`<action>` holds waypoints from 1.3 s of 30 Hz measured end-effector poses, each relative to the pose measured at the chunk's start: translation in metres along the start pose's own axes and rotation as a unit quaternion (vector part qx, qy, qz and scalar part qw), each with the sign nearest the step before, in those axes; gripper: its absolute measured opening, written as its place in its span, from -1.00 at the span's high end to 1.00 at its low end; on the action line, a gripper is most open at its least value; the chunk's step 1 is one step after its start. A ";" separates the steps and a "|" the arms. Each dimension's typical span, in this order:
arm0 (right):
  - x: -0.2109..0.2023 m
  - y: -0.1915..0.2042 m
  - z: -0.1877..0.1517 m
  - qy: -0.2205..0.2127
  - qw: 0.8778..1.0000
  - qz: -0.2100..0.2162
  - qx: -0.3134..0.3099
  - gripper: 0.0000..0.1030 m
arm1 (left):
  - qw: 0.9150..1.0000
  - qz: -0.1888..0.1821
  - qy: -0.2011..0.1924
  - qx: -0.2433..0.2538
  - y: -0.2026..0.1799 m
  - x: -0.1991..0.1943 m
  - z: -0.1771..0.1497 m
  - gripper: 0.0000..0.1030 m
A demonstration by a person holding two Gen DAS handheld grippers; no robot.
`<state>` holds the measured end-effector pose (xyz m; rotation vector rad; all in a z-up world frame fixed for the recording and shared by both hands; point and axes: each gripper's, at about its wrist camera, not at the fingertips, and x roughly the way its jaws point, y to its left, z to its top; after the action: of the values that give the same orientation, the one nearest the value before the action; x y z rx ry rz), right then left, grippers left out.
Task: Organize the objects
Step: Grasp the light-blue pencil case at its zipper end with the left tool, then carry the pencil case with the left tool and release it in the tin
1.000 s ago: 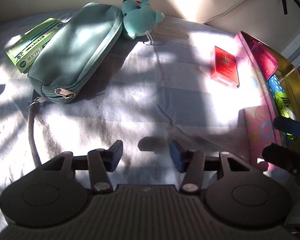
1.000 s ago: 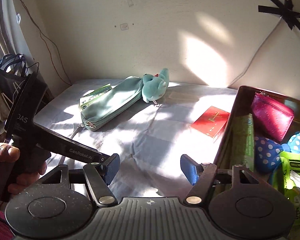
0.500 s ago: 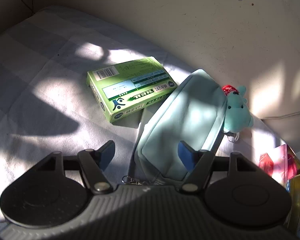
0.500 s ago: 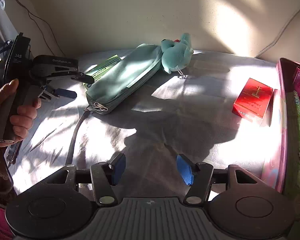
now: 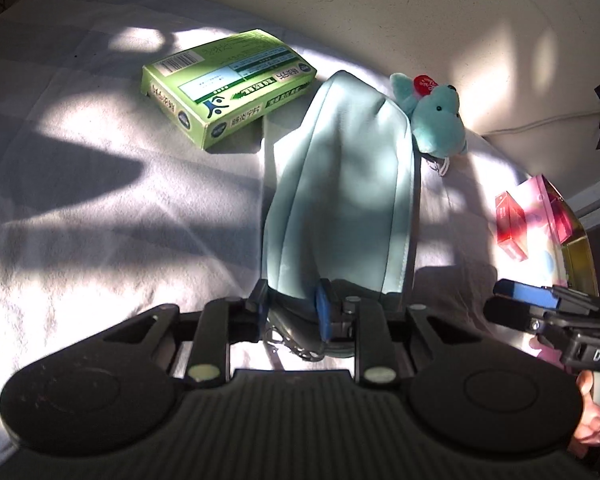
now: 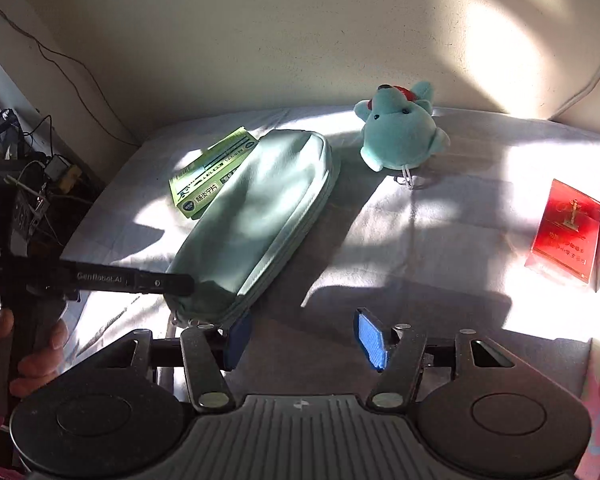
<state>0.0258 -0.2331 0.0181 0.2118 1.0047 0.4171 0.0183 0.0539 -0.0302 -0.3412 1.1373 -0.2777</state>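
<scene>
White cloth (image 6: 440, 248), whole frame. Teal pouch (image 5: 340, 184), centre; my left gripper (image 5: 292, 312) pinches its near end. Green box (image 5: 228, 80), upper left. Plush toy (image 6: 400, 136), upper centre. Red pack (image 6: 566, 232), right. My right gripper (image 6: 304, 338): wide apart, holding nothing.

I see a pale grey cloth (image 6: 440, 240) over the worktop, sun-patched. Behind its far edge stands a cream wall (image 6: 340, 40) with a thin cable (image 6: 60, 56). Off the left edge, tangled wires (image 6: 40, 168) sit in shadow.
</scene>
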 end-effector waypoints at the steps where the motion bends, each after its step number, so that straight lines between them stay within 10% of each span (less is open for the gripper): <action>1: 0.005 0.002 0.006 0.000 1.000 0.002 -0.002 -0.03 | 1.000 -0.010 0.006 -0.005 0.010 -0.008 -0.008 0.49; 7: 0.039 0.016 0.043 0.008 1.000 0.020 -0.018 -0.03 | 0.999 0.010 0.031 -0.001 0.058 -0.052 -0.034 0.44; 13: 0.083 0.043 0.059 0.039 0.996 0.038 -0.067 -0.03 | 0.996 0.031 -0.025 -0.080 0.082 -0.090 -0.035 0.13; 21: 0.106 0.044 0.048 0.071 0.994 0.045 -0.073 0.06 | 0.990 -0.002 0.015 -0.141 0.072 -0.040 -0.064 0.20; 30: 0.028 0.011 0.015 0.020 0.999 0.033 -0.028 0.39 | 0.994 -0.001 -0.007 -0.105 0.037 -0.060 -0.065 0.27; 39: -0.112 -0.079 -0.009 -0.136 0.987 -0.067 0.043 0.39 | 0.996 -0.078 -0.018 0.050 -0.110 -0.030 -0.028 0.27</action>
<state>-0.0148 -0.3531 0.0712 0.2692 0.7625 0.2153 -0.0239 -0.0388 0.0291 -0.3455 1.0596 -0.4619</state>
